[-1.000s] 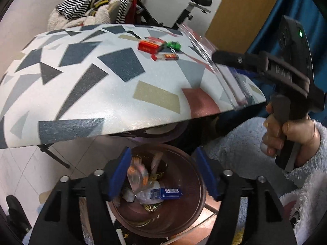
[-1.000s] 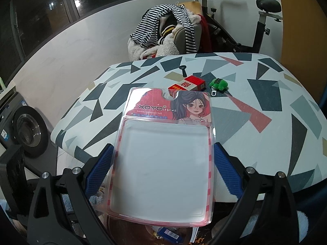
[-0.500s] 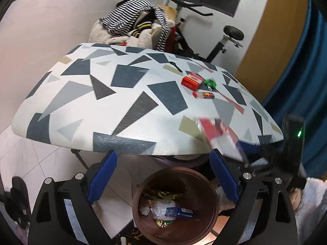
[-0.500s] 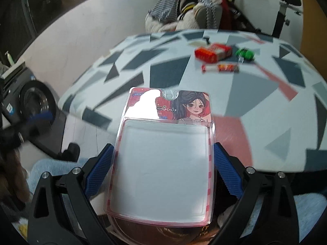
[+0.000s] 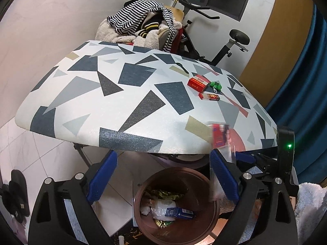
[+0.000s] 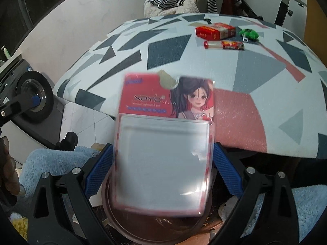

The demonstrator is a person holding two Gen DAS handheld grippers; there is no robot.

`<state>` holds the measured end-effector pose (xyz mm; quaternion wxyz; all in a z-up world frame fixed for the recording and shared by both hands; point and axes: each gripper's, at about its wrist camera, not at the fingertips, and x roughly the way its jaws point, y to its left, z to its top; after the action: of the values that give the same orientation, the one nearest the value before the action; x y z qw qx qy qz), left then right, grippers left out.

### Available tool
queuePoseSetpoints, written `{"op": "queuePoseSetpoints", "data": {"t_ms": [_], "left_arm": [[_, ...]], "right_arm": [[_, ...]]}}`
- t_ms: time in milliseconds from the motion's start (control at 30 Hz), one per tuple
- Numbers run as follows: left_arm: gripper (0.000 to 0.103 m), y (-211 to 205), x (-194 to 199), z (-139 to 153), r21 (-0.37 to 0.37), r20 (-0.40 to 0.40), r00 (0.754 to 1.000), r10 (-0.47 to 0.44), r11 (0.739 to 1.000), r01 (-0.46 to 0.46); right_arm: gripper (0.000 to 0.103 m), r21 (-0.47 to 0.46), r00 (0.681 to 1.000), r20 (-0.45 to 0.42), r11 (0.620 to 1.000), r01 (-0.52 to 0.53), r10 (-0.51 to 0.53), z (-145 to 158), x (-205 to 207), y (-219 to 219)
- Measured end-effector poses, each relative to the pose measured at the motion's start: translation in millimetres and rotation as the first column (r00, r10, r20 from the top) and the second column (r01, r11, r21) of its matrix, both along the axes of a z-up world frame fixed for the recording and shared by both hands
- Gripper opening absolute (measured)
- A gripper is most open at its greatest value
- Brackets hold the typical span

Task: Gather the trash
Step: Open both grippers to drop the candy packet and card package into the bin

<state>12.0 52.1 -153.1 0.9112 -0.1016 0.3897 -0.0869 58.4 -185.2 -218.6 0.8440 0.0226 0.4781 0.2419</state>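
Note:
A clear plastic blister pack (image 6: pixel 163 163) with a red card and a cartoon girl lies between the blue pads of my right gripper (image 6: pixel 163 173). It looks blurred and sits further out along the fingers, just over the brown trash bin (image 6: pixel 114 220). The pads seem to stand slightly off its edges. In the left wrist view the same pack (image 5: pixel 219 136) hangs at the table's edge above the bin (image 5: pixel 212 220), which holds wrappers and a blue packet. My left gripper (image 5: pixel 161 175) is open and empty above the bin.
On the patterned table (image 5: pixel 122 102) lie a red box (image 5: pixel 197 83), a green keychain (image 5: pixel 215 85) and a red lighter (image 5: pixel 209 97). Behind it are a clothes-piled chair (image 5: pixel 143 30) and an exercise bike (image 5: pixel 235 40). A washing machine (image 6: pixel 30 98) stands left.
My left gripper opened wider and drew up and back from the bin. My right gripper came down from over the table to the bin's rim, and the pack slid forward between its pads.

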Motion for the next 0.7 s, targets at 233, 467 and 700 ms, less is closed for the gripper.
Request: {"op": "queuePoseSetpoints", "data": {"t_ms": [233,467,700], "left_arm": [[0.090,4,0,-6,-0.007,-0.015,1.000,0.013,1.000,-0.013],[0.090,4,0,-6,-0.008,-0.017,1.000,0.014,1.000,-0.014],[0.090,4,0,-8,-0.006,-0.021,1.000,0.020,1.000,-0.020]], "right_arm": [[0.093,0.007,0.998,-0.054,1.000,-0.009,0.009,-10,2,1],[0.093,0.004,0.996,-0.082,1.000,-0.024,0.024,-16,2,5],[0.093,-0.004,0.991,-0.125,0.999,-0.050,0.050,-22,3,11]]}}
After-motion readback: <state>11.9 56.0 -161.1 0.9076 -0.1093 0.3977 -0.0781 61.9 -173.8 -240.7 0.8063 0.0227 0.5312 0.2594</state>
